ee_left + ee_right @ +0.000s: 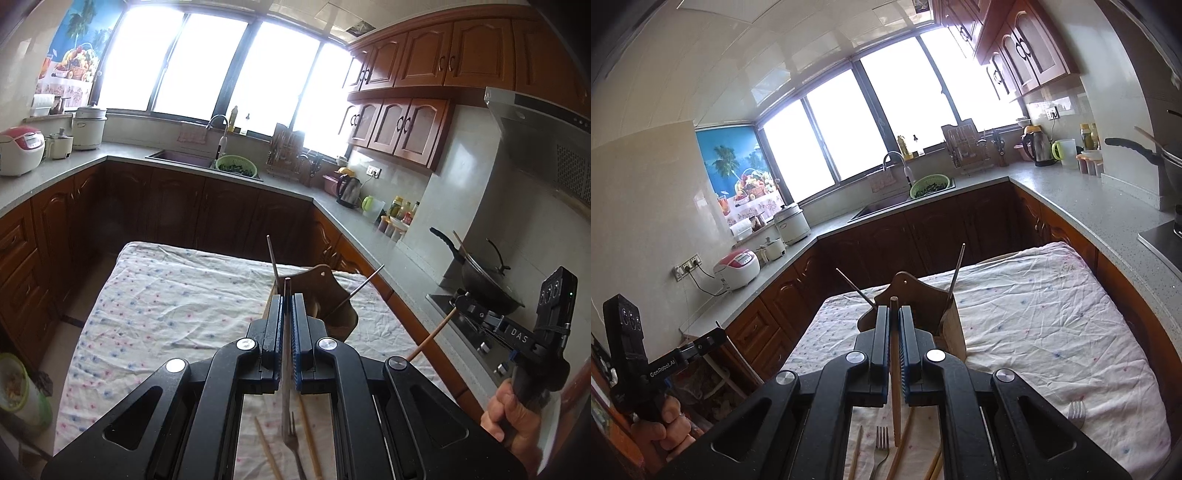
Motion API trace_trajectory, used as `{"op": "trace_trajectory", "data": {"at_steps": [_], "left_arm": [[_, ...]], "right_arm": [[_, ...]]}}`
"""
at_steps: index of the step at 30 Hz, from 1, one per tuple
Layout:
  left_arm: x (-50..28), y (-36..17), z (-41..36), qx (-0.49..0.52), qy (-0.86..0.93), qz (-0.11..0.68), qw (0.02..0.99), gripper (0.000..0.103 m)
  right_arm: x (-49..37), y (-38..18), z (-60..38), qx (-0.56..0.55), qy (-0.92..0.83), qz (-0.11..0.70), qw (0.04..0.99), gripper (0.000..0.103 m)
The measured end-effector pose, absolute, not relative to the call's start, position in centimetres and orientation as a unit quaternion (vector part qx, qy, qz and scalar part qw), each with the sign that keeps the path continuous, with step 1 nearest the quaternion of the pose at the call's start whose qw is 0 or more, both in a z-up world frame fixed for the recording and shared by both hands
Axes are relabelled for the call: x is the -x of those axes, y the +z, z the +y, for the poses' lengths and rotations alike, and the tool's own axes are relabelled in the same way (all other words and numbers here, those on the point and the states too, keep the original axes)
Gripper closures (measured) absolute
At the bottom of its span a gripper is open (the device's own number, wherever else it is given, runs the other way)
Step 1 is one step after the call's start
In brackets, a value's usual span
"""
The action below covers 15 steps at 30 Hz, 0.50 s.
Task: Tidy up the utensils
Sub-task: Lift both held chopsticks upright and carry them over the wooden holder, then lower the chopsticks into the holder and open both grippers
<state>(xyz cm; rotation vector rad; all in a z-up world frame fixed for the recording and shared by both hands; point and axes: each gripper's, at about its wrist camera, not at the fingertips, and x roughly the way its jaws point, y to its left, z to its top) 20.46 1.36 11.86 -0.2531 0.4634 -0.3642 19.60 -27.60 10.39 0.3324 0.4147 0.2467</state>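
Left gripper [289, 295]: its jaws are nearly closed and they grip a thin metal utensil [287, 369] between the blue pads; the stem passes along the gap and its tip comes out in front of the fingertips. Which kind of utensil it is cannot be told.
Right gripper [895, 314]: its jaws are pressed on a wooden chopstick [894, 373], which runs straight through the gap, with one end just past the fingertips and the other end hanging below, above the cloth.
Wooden holder [923, 295]: it stands upright on the worktop [1052, 325], just in front of both grippers; two thin metal sticks lean out of it, one to each side.
Loose utensils: a fork [881, 441] and several chopsticks [905, 435] lie on the flowered cloth under the right gripper; another fork [1076, 411] lies apart, to the right.
Under the left gripper: a fork [293, 439] lies between two chopsticks [308, 435] on the cloth.
Hands: each one holds the handle of its gripper at the edge of the other camera view.
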Motion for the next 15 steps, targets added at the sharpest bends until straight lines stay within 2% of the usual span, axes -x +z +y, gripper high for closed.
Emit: {"op": "trace_trajectory", "data": {"at_steps": [9,15], "left_arm": [[-25.1,16.7,-0.2,0.129,-0.172,0.159,0.964,0.1],[-29.4,17.7,-1.0,0.144,-0.152,0.134,0.969,0.1]], "right_arm": [[-23.0,14.7,-29.0,-0.159,0.097,0.142,0.972,0.099],[-26.4,15.5,-30.0,-0.163,0.076,0.119,0.977,0.099]]}}
